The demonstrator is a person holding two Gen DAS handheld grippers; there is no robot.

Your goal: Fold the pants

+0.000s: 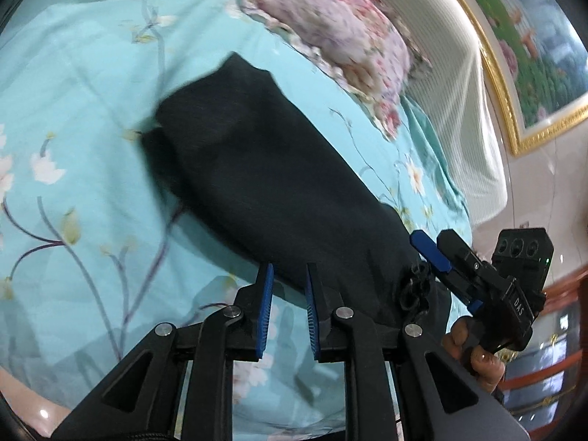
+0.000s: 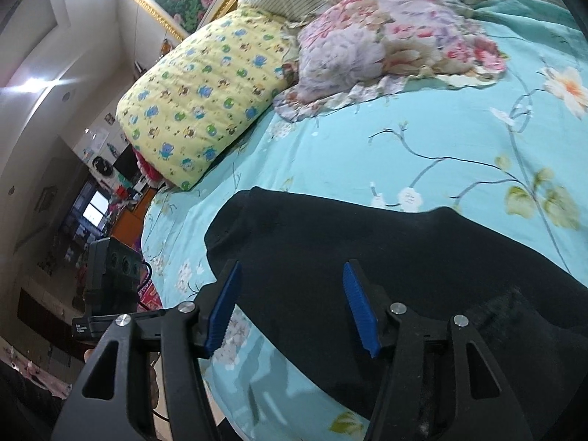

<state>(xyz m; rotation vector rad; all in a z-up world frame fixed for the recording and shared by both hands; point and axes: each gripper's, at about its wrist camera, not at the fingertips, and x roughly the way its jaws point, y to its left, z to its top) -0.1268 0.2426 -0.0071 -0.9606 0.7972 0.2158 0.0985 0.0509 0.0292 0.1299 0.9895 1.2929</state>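
The black pants lie folded lengthwise on the floral bed. The left gripper stands partly open, gripping nothing. The right gripper gapes wide above the pants, empty.

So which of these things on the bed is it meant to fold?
Find the turquoise flowered bedsheet. Below the pillows lie the pants, a long dark shape. They are the only plain black cloth there; everything around them is pale and patterned.
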